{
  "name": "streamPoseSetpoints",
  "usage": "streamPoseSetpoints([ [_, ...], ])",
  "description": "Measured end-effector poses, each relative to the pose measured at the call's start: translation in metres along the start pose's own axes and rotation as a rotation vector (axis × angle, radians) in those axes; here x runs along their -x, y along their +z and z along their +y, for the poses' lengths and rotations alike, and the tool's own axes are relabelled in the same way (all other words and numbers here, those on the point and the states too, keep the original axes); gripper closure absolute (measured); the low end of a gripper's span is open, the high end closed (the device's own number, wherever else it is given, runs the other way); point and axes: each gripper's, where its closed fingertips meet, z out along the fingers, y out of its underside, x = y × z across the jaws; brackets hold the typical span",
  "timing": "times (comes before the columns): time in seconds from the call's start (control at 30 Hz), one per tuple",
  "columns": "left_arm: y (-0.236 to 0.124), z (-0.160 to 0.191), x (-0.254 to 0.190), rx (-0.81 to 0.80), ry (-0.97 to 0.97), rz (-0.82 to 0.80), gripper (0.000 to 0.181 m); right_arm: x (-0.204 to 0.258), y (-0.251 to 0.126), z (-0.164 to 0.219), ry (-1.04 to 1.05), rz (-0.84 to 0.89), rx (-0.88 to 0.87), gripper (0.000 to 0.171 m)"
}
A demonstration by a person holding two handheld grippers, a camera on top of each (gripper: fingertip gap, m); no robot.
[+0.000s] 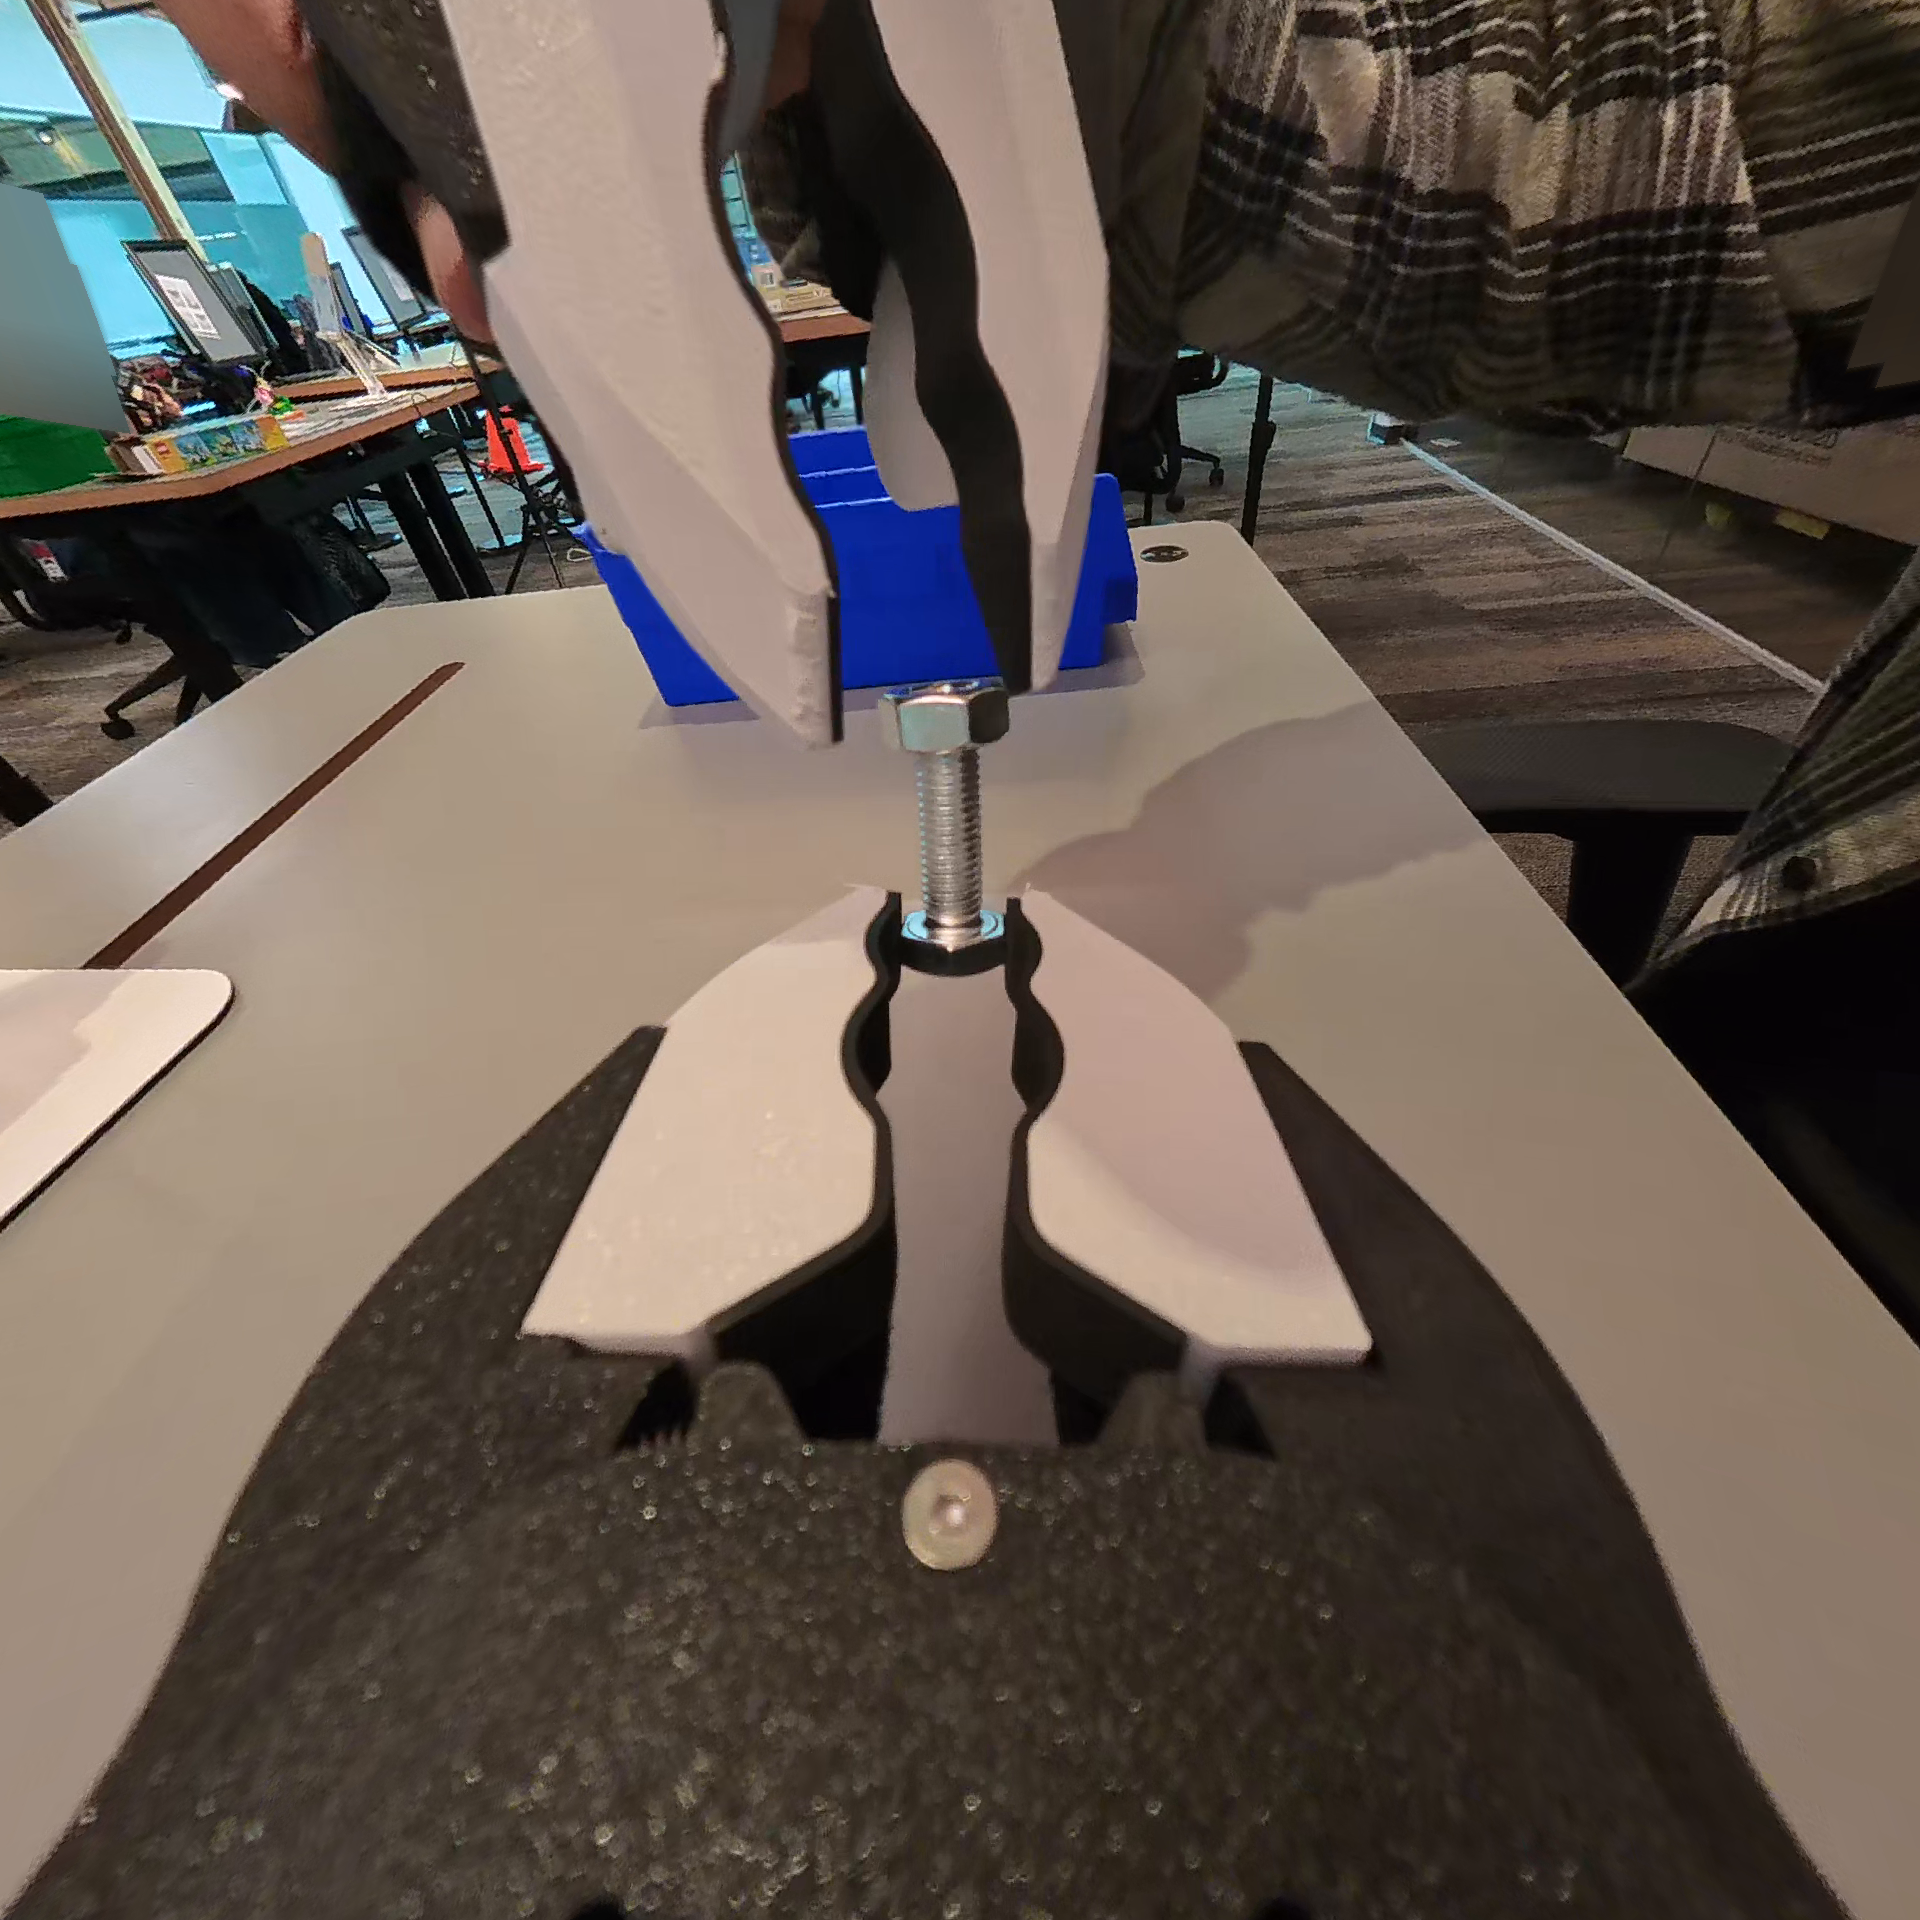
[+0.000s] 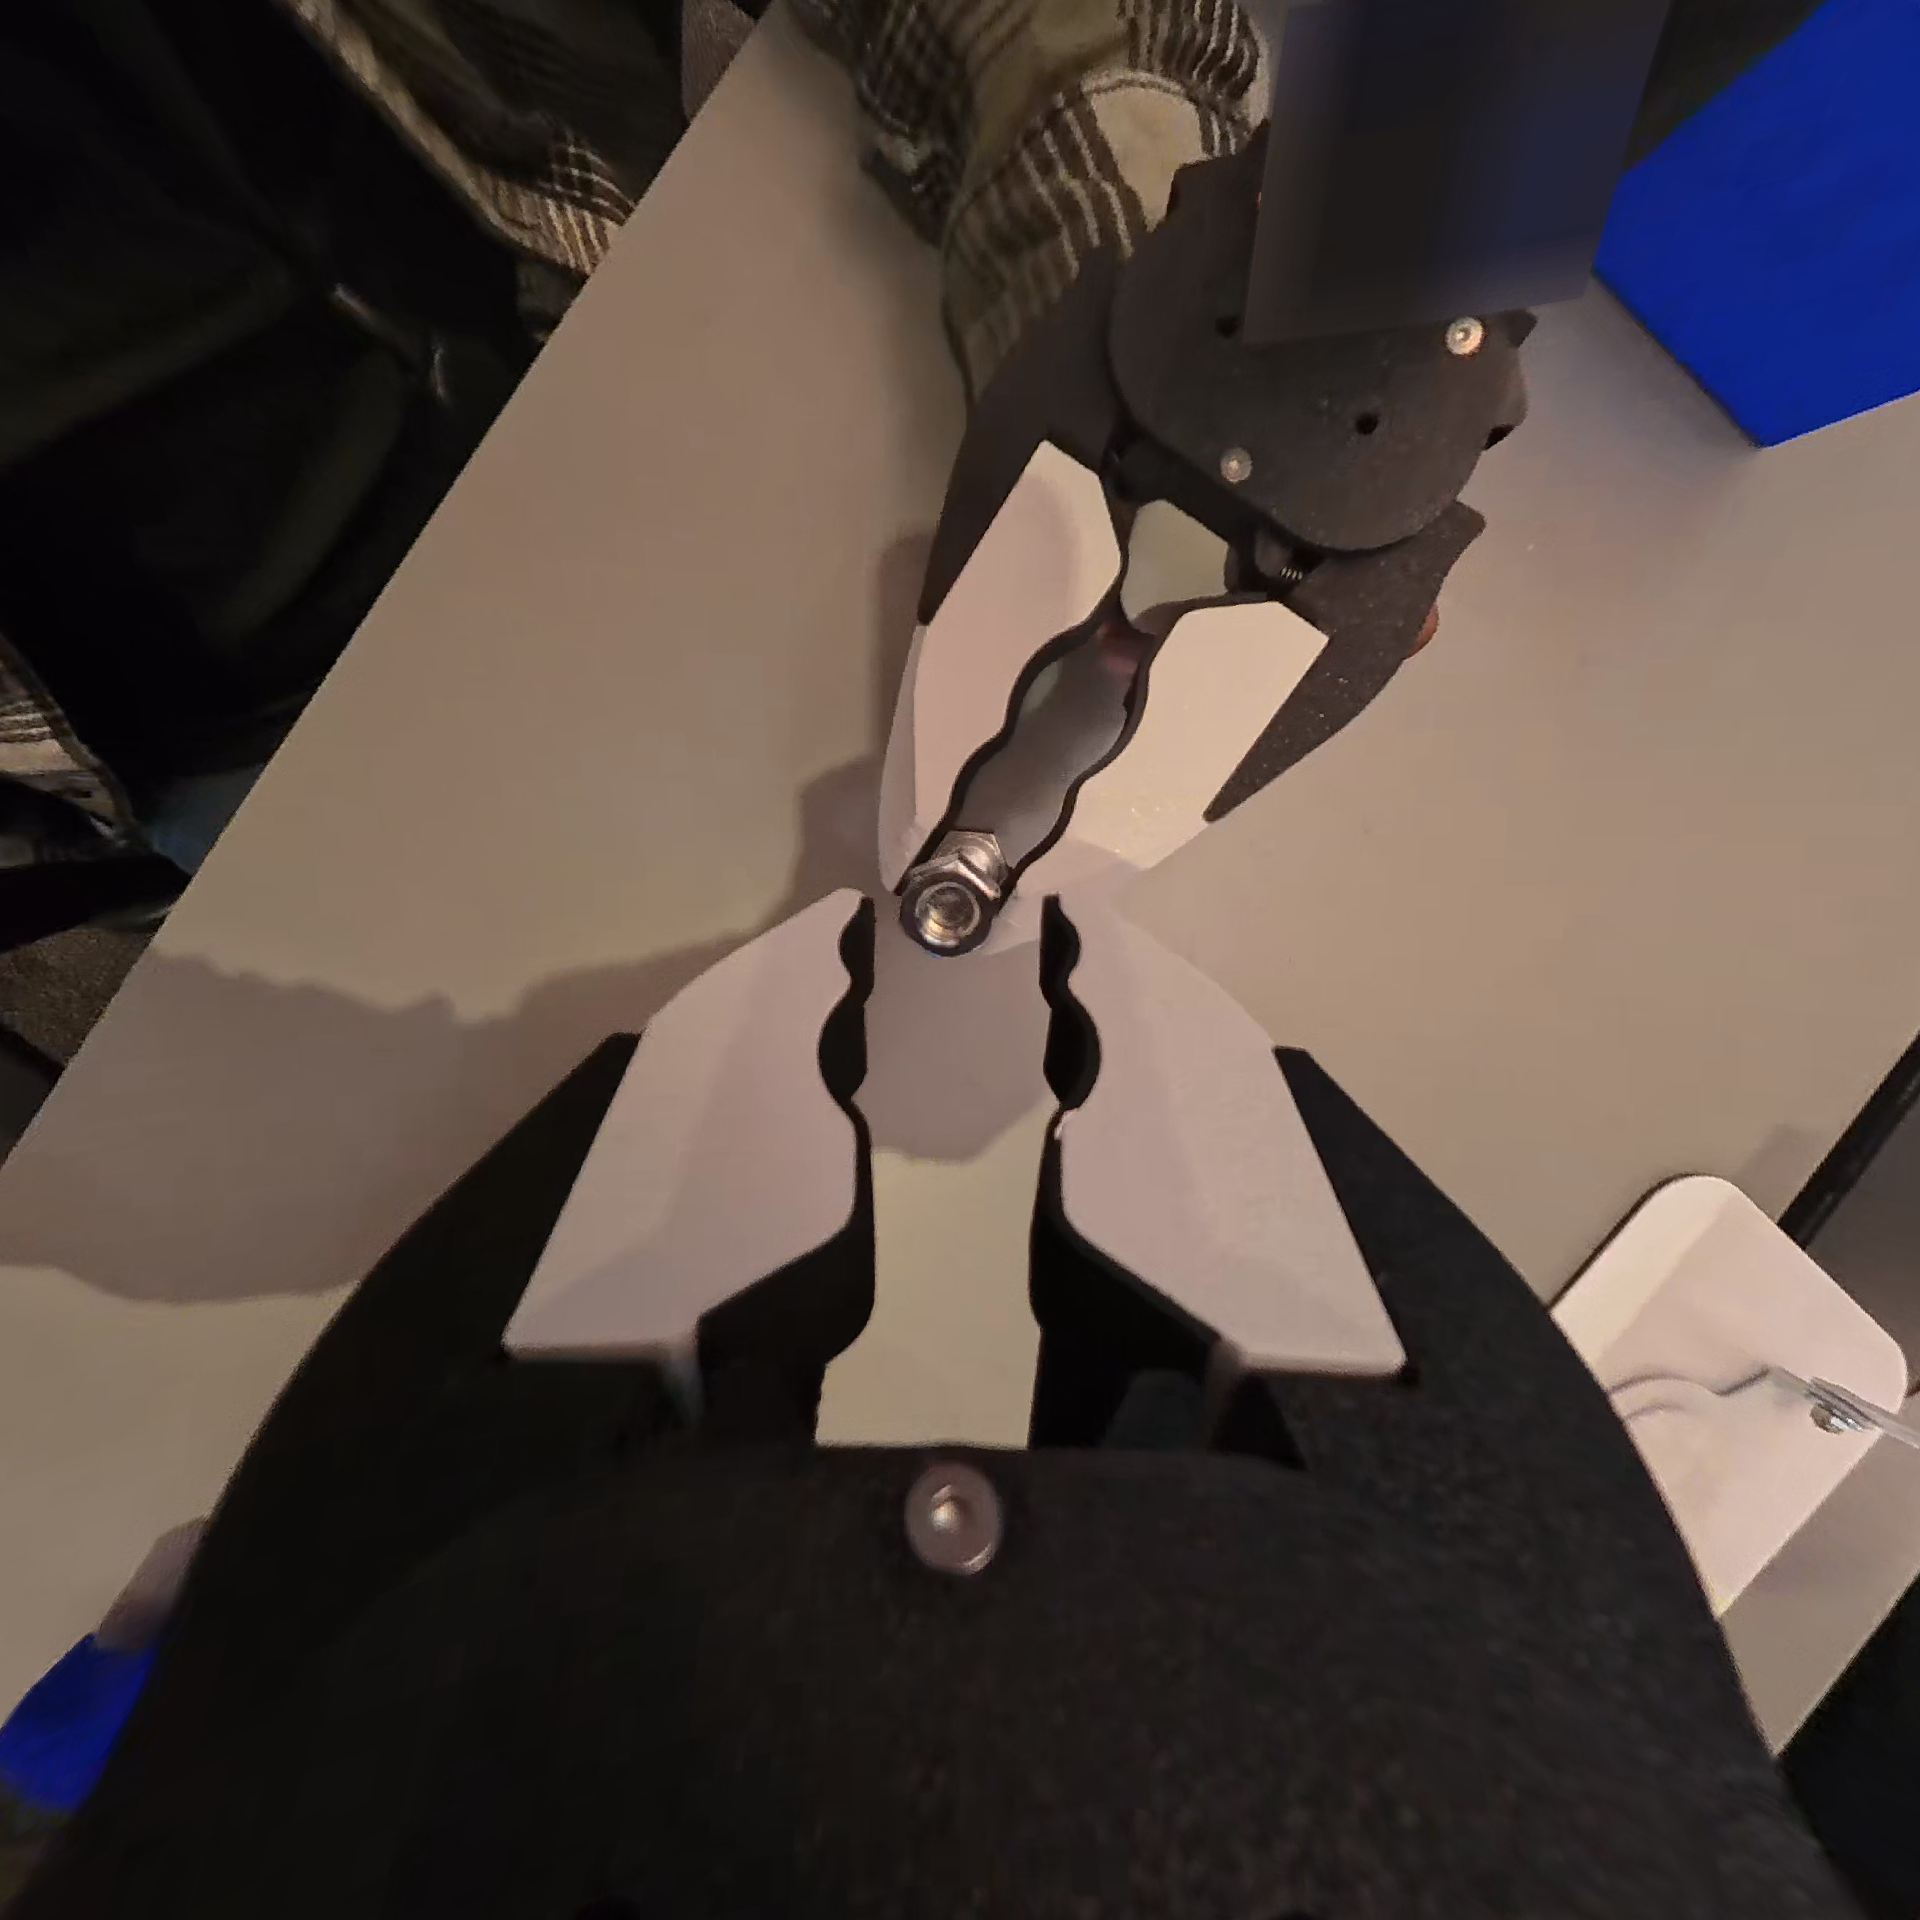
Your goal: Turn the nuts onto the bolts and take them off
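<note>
A silver bolt (image 1: pixel 951 831) stands upright over the white table (image 1: pixel 416 935), hex head up. My left gripper (image 1: pixel 951 920) is shut on the nut (image 1: pixel 951 932) threaded at the bolt's lower end. My right gripper (image 1: pixel 920 675) comes down from above, its jaws open on either side of the bolt head (image 1: pixel 943 717). In the right wrist view I look straight down on the bolt head (image 2: pixel 943 920), which sits between my right gripper's (image 2: pixel 954 920) fingertips with gaps on both sides. The left gripper (image 2: pixel 966 862) holds the nut (image 2: pixel 966 847) beyond it.
A blue bin (image 1: pixel 904 613) stands on the table behind the bolt; it also shows in the right wrist view (image 2: pixel 1766 260). A white tray (image 2: pixel 1714 1351) lies at the table's edge. A plaid sleeve (image 1: pixel 1507 208) hangs above right. An office chair (image 1: pixel 1621 790) stands off the table's right edge. The grippers are tip to tip, or close to it.
</note>
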Motion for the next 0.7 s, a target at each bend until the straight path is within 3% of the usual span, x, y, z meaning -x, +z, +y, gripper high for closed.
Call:
streamPoseSetpoints([
  [0.27,0.001,0.002,0.003,0.014,-0.005,-0.029,0.163,-0.001,0.006,0.004,0.042,-0.005,0.069,0.153],
  [0.7,-0.006,0.012,0.037,0.092,-0.001,-0.292,0.163,-0.028,0.007,0.023,0.585,0.184,0.145,0.154],
])
